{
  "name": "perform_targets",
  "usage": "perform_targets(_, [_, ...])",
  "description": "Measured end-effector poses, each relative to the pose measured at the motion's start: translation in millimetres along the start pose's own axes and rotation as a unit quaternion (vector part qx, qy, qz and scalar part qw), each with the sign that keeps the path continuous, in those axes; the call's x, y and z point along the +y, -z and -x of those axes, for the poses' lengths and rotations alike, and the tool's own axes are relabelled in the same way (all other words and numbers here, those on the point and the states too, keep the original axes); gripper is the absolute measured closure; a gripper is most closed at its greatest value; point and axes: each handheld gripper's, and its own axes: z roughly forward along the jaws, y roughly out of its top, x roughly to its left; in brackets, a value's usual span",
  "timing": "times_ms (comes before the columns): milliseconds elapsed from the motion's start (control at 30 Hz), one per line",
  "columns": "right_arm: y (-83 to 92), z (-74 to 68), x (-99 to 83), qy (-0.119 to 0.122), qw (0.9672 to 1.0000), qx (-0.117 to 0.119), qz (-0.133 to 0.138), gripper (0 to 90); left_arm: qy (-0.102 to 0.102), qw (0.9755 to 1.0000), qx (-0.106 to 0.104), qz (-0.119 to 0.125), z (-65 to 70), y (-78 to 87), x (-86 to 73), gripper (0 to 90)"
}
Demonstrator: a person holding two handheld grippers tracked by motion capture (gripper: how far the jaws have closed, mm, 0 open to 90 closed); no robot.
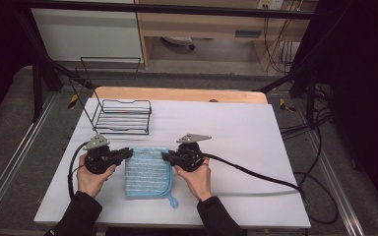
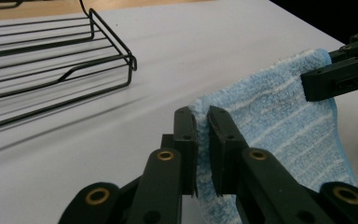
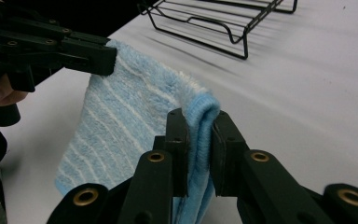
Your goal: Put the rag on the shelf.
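Observation:
A light blue striped towel [image 1: 147, 173] lies on the white table, its far edge lifted between the two grippers. My left gripper [image 1: 126, 153] is shut on the towel's far left corner [image 2: 203, 108]; the jaws pinch the cloth. My right gripper [image 1: 167, 156] is shut on the far right corner [image 3: 200, 112], where the hemmed edge is folded between the jaws. In the left gripper view the right gripper [image 2: 340, 74] holds the towel [image 2: 279, 121] at its other corner. In the right gripper view the left gripper [image 3: 74, 51] grips the towel [image 3: 121, 116] at upper left.
A black wire rack [image 1: 122, 117] stands on the table behind the left gripper, also in view as the rack [image 2: 51, 60] and the rack [image 3: 214, 18]. Cables trail from both grippers across the white table [image 1: 256, 142]. A towel loop [image 1: 173, 201] hangs near the front edge.

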Motion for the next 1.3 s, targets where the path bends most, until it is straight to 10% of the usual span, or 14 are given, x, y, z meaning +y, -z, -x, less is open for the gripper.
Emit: perform_targets(1300, [22.2, -48.5, 60.1, 0.099, 0.9887, -0.014, 0.111, 79.9, -0.02, 0.9924, 0.035, 0.117, -2.5, 56.3, 41.6, 82.2])
